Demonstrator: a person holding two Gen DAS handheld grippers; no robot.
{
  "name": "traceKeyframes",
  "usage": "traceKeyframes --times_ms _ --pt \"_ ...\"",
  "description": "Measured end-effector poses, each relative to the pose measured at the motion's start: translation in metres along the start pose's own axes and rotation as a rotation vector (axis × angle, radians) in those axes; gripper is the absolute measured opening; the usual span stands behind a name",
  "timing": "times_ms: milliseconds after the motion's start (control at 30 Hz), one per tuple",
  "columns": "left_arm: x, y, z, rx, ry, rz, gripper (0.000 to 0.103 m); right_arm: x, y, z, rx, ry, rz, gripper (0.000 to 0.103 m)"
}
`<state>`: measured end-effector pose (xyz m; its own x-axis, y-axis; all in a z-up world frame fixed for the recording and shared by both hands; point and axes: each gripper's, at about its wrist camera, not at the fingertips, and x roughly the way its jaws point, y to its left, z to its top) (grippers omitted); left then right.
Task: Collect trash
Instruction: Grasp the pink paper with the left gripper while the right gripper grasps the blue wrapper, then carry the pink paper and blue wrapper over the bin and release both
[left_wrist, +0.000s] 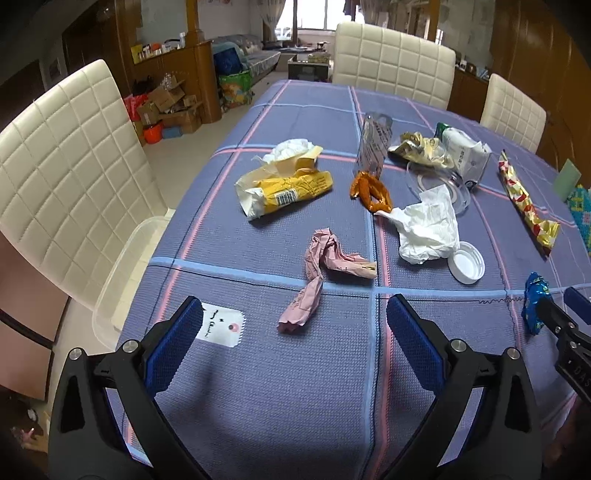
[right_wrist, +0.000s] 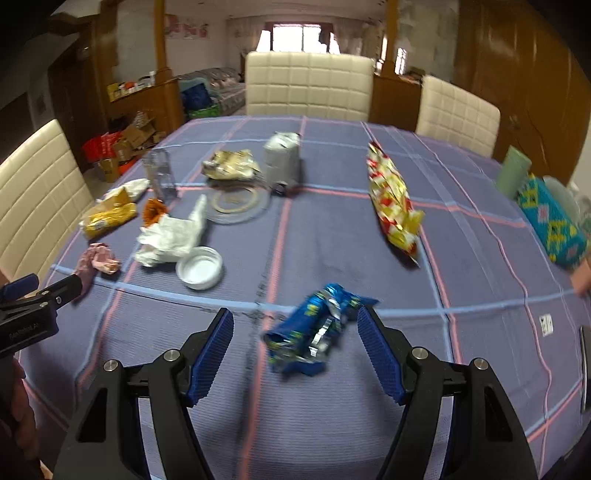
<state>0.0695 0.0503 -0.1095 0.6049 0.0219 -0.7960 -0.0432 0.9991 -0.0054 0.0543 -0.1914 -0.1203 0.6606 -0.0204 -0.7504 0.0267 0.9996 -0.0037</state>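
Trash lies scattered on a blue plaid tablecloth (left_wrist: 295, 387). My left gripper (left_wrist: 295, 314) is open, with a crumpled pink paper (left_wrist: 321, 273) just ahead of its fingertips. My right gripper (right_wrist: 295, 321) is open, its jaws on either side of a crumpled blue wrapper (right_wrist: 314, 328), which also shows at the right of the left wrist view (left_wrist: 533, 302). Further out lie a yellow wrapper (left_wrist: 284, 188), a white tissue (left_wrist: 428, 225), a white lid (left_wrist: 467, 262) and a long red-and-gold wrapper (right_wrist: 393, 199).
A clear plastic bin (left_wrist: 125, 273) sits on the white chair (left_wrist: 62, 155) off the table's left edge. A white tag (left_wrist: 221, 325) lies by my left finger. An orange wrapper (left_wrist: 371, 192), clear bag (left_wrist: 373, 144), clear round lid (right_wrist: 236, 203), white pouch (right_wrist: 282, 158) and teal packet (right_wrist: 554, 221) are on the table.
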Motion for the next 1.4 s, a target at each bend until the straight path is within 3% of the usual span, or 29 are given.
traceKeyframes --times_ms 133,367,400,500,600,867,1400 --pt "0.008 -0.006 0.0 0.005 0.015 0.013 0.091 0.009 -0.009 -0.004 0.023 0.028 0.016 0.068" --pt "0.024 -0.001 0.0 -0.014 0.091 -0.005 0.048 0.019 0.0 -0.006 0.008 0.046 0.035 0.068" --pt "0.023 0.0 0.0 -0.009 0.077 -0.002 0.036 0.02 0.001 -0.006 0.003 0.044 0.042 0.063" --pt "0.02 0.0 -0.001 -0.017 0.059 -0.02 0.022 0.019 0.013 -0.005 -0.049 0.035 0.056 0.039" --pt "0.017 0.001 -0.001 -0.017 0.038 -0.038 0.014 0.015 0.021 -0.004 -0.081 0.005 0.072 0.028" --pt "-0.006 0.0 0.001 0.005 -0.048 -0.055 0.011 0.002 0.035 -0.002 -0.128 -0.043 0.114 0.027" --pt "-0.025 0.022 -0.005 -0.012 -0.106 -0.028 0.011 -0.012 0.082 0.001 -0.249 -0.081 0.195 0.027"
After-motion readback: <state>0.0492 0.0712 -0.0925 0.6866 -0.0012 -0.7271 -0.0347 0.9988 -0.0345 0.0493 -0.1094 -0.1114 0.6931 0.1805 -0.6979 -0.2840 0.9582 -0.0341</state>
